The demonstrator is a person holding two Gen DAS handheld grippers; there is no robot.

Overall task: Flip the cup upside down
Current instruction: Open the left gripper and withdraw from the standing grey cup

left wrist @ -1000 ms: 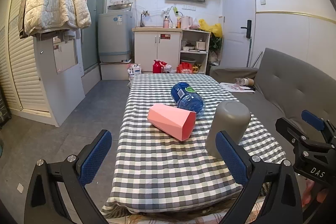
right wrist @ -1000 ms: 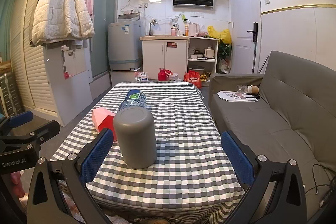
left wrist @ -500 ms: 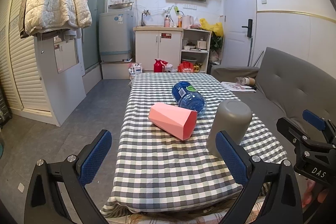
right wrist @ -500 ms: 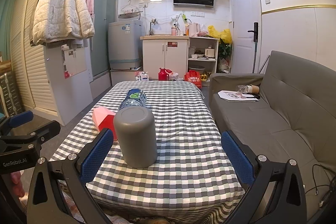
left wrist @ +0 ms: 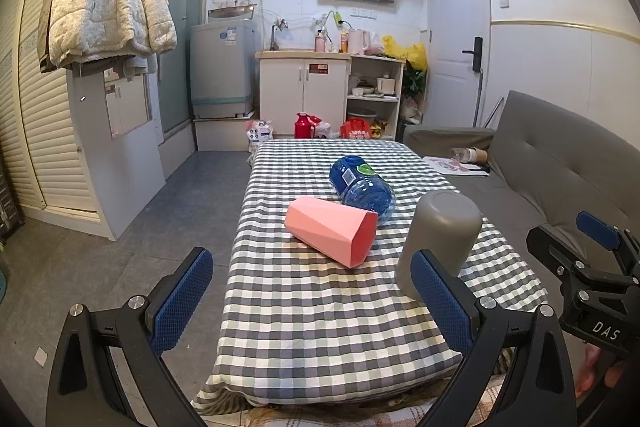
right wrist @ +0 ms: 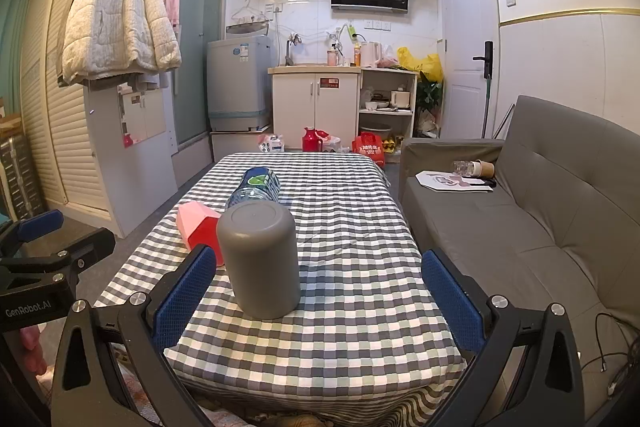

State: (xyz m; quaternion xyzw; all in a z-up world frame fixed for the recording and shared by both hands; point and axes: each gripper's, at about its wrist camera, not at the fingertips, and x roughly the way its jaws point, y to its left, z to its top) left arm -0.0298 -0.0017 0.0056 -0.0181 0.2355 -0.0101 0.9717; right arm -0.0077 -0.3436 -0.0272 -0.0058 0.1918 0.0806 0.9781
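A grey cup (right wrist: 260,259) stands upside down, base up, on the checked tablecloth (right wrist: 352,307); it also shows in the left wrist view (left wrist: 440,235) at the right. A pink faceted cup (left wrist: 332,231) lies on its side near the table's middle, its open end toward me; in the right wrist view (right wrist: 198,223) it is partly hidden behind the grey cup. My left gripper (left wrist: 308,303) is open and empty, back from the table's near edge. My right gripper (right wrist: 316,303) is open and empty, with the grey cup just left of its centre line.
A blue water bottle (left wrist: 362,185) lies on its side behind the pink cup. A grey sofa (right wrist: 540,227) runs along the table's right side. Kitchen cabinets (right wrist: 316,107) and a washing machine (right wrist: 240,83) stand at the far wall.
Both grippers have drifted only slightly; the cups and the bottle have not moved.
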